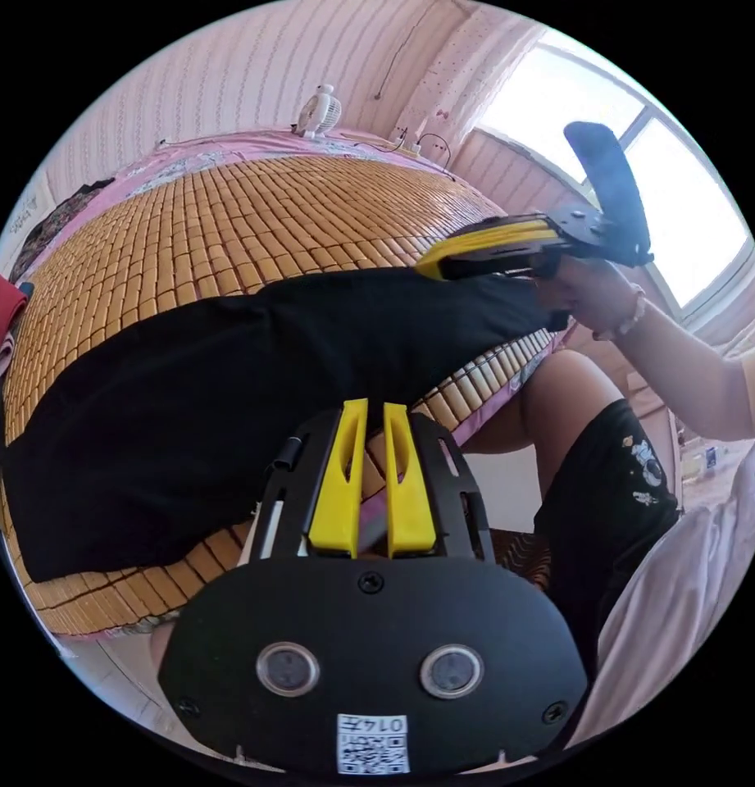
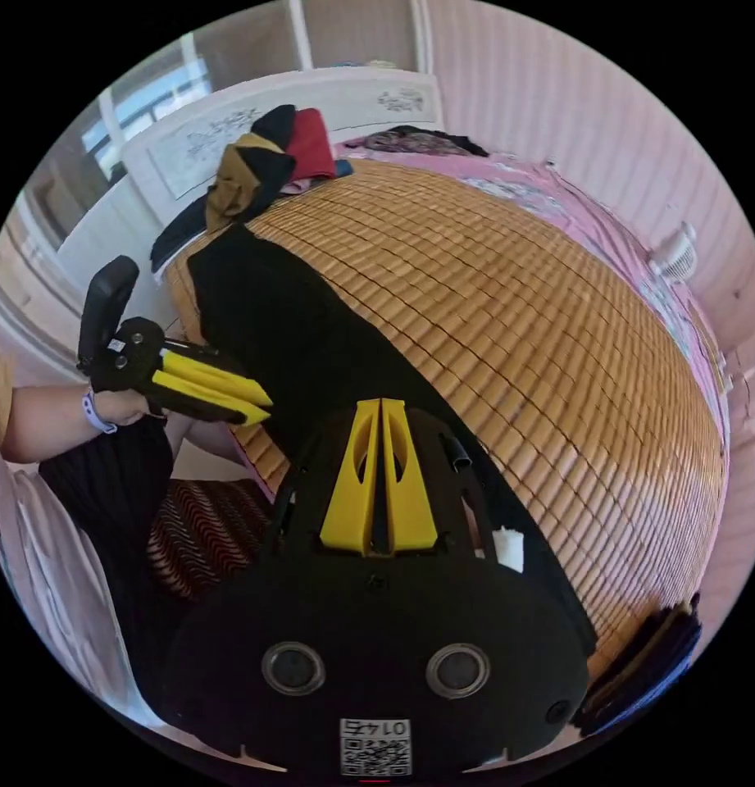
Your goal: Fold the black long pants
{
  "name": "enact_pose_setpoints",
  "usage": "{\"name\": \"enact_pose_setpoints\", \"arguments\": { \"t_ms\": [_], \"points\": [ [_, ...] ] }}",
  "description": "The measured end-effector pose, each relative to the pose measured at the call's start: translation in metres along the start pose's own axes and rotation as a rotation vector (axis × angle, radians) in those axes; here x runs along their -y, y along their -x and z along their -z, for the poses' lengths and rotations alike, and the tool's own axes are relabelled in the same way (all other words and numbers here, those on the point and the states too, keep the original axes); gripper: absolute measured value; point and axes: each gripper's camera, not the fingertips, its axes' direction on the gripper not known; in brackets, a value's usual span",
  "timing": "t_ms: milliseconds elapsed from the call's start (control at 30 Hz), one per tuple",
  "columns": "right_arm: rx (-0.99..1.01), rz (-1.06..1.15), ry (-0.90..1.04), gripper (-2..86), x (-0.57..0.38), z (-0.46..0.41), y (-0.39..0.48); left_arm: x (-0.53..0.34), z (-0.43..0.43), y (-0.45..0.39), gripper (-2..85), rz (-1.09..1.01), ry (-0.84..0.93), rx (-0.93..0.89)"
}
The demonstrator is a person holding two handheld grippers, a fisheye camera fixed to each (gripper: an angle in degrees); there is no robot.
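A: Where are your hands sitting?

B: In the left gripper view, your left gripper (image 1: 375, 410) points at the near edge of the black long pants (image 1: 229, 393), its 2 yellow jaws close together with a narrow gap between them. Whether they pinch any cloth, I cannot tell. Your right gripper (image 1: 426, 264) lies low over the far end of the pants, your hand (image 1: 594, 295) wrapped round its handle, forearm stretched out, a bracelet at the wrist.

A: And from the other side?

B: In the right gripper view, your right gripper (image 2: 381, 406) has its 2 jaws pressed together at the tips, right over the black fabric (image 2: 295, 344); a grip on it is not clear. Your left gripper (image 2: 262, 408) hovers at the mat's edge, jaws nearly together.

A: The pants?

B: Spread flat in a long, smooth, matte strip along the near edge of the bamboo mat (image 2: 516, 328), which is made of small glossy amber tiles in rows. A heap of clothes (image 2: 266, 164), black, mustard and red, sits beyond one end of the pants.
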Motion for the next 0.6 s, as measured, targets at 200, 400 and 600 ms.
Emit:
{"name": "enact_pose_setpoints", "arguments": {
  "t_ms": [200, 400, 600],
  "points": [
    [0.096, 0.261, -0.01, 1.5, 0.13, -0.061, 0.062, -0.048, 0.076, 0.051, 5.8, 0.032, -0.201, 0.133],
    [0.155, 0.327, 0.092, 0.2, 0.216, -0.13, 0.102, -0.134, 0.133, 0.147, 4.9, 0.343, -0.23, 0.265],
    [0.036, 0.202, 0.151, -0.9, 0.213, -0.154, 0.077, -0.168, 0.127, 0.191, 0.3, 0.586, -0.341, 0.402]
  ]
}}
